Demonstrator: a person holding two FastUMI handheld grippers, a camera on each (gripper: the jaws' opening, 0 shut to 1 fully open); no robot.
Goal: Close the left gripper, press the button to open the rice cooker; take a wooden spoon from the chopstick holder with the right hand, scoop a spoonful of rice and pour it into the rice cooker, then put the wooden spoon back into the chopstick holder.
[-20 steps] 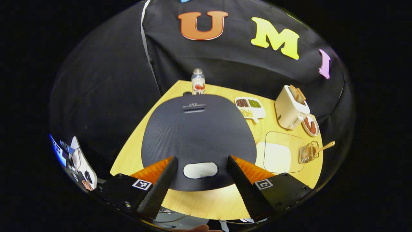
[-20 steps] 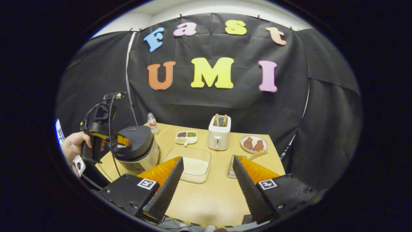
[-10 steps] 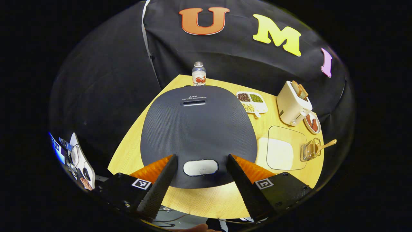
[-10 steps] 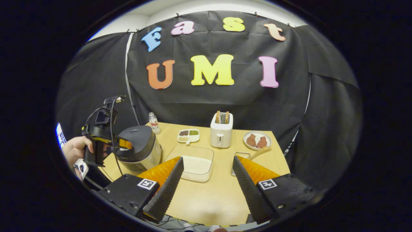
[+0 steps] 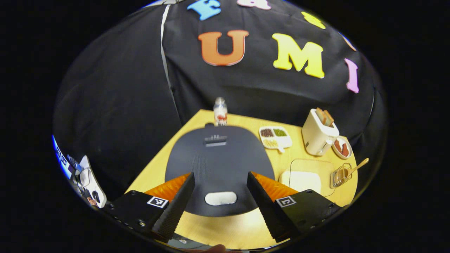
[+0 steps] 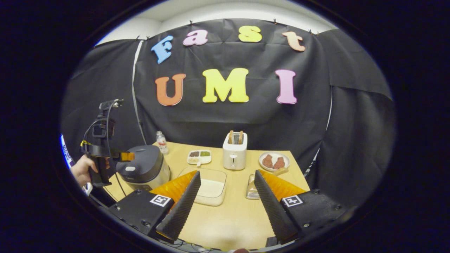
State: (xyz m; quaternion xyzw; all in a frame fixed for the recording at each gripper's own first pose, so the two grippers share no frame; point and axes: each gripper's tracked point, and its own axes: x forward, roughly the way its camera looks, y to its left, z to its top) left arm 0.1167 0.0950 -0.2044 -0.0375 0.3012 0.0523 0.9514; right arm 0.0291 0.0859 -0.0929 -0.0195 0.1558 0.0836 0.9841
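Observation:
The dark rice cooker [image 5: 219,161] stands with its lid down, and its pale oval button [image 5: 220,198] lies at the lid's near edge. My left gripper [image 5: 220,174] hovers above the lid, open, with the button between and below its fingers. In the right gripper view a hand holds that left gripper [image 6: 123,155] over the front of the rice cooker [image 6: 142,170], apart from it. The wooden spoon [image 5: 355,166] leans in the wire chopstick holder [image 5: 338,175]. A glass container of rice [image 6: 211,186] sits ahead of my right gripper [image 6: 227,173], which is open and holds nothing.
A white toaster [image 6: 235,151] with bread, a plate of meat [image 6: 274,161], a divided dish of beans [image 6: 199,156] and a small bottle [image 6: 161,141] stand along the back of the wooden table [image 6: 228,221]. The chopstick holder [image 6: 252,186] is right of the rice container.
My left gripper has lifted and tilted up away from the cooker lid, which now looks smaller; it stays open. The right gripper has drawn back slightly.

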